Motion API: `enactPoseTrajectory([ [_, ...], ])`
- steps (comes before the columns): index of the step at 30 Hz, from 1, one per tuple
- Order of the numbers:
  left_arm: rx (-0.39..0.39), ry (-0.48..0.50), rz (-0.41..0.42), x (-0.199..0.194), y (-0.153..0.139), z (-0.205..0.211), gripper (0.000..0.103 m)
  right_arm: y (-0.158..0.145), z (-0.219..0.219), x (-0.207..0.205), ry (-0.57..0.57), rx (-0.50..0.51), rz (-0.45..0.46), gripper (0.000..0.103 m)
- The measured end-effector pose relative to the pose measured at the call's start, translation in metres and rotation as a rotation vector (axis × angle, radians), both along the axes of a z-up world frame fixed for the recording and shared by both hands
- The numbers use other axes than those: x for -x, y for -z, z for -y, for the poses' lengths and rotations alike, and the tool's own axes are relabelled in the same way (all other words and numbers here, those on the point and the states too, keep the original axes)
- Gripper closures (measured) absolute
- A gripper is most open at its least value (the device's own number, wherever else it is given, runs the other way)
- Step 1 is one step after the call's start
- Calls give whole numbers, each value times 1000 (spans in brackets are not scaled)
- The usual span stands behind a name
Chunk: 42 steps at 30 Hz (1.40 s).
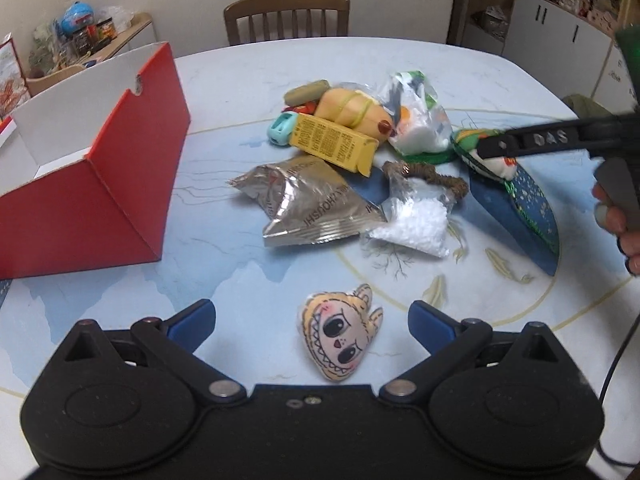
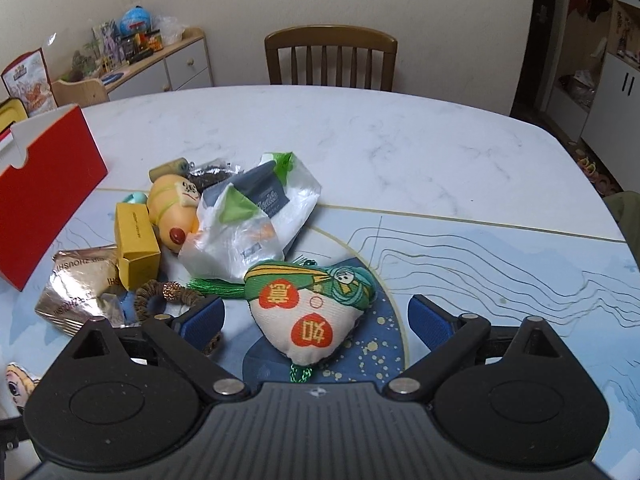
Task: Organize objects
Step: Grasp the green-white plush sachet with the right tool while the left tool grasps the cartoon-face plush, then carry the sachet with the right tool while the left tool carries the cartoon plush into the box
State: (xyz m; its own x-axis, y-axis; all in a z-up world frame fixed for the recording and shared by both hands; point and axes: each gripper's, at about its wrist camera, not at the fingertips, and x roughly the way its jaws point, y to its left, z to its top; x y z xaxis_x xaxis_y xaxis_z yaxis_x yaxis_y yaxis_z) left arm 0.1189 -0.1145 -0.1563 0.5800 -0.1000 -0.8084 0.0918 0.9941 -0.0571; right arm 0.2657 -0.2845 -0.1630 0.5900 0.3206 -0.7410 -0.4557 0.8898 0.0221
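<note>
1. a round table (image 2: pixel 400 152) with a pale marble-look top and a blue printed mat stands in a room with cream walls; a wooden chair (image 2: pixel 331 56) sits at its far edge, a low cabinet (image 2: pixel 176 68) loaded with clutter is at the far left and white cupboards (image 1: pixel 560 36) at the far right.
2. the left gripper (image 1: pixel 311 322) hangs low over the near mat with its blue-padded fingers spread wide; a small cartoon-face plush (image 1: pixel 340 336) lies flat between them, touching neither, its long axis running away from the camera and leaning a little left.
3. the right gripper (image 2: pixel 316 320) is likewise spread wide, with a heart-shaped embroidered sachet (image 2: pixel 314 312) between its pads and apart from both; its point faces the camera, its green top faces away, and a green tassel (image 2: pixel 216 290) trails to the left.
4. in the left wrist view a hand (image 1: pixel 624 224) holds the right gripper's handle at the right edge.
5. beyond the sachet the pile is tight: a white plastic bag (image 2: pixel 248 224), a yellow box (image 2: pixel 136 240), a tan plush toy (image 2: pixel 176 216), a silver foil packet (image 2: pixel 80 288) and a brown braided ring (image 2: pixel 168 294), several touching or overlapping.
6. a clear bag of white granules (image 1: pixel 412 224) lies beside the foil packet.
7. an open red box (image 1: pixel 100 176) stands at the left, well apart from the plush.
</note>
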Motion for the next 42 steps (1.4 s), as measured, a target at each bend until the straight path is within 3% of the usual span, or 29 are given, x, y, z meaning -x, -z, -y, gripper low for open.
enactPoseTrajectory([
  [5,-19,30,12,1,4,9,9,6,-4,-4,-18,7,-9,11],
  [11,-3,48,8,1,5,12,24,8,-6,-5,-21,7,-21,25],
  [13,-1,48,4,1,6,12,31,8,-6,-5,-20,8,-21,33],
  [19,22,45,-10,0,8,11,55,7,-5,-4,-19,4,-16,38],
  [21,27,49,-12,0,7,11,59,6,-4,-3,-15,1,-14,39],
  [30,64,18,-19,-1,-5,4,62,-15,6,10,-16,-36,1,40],
  [42,155,-83,30,-6,-62,-42,62,-86,-1,41,-141,-76,72,41],
])
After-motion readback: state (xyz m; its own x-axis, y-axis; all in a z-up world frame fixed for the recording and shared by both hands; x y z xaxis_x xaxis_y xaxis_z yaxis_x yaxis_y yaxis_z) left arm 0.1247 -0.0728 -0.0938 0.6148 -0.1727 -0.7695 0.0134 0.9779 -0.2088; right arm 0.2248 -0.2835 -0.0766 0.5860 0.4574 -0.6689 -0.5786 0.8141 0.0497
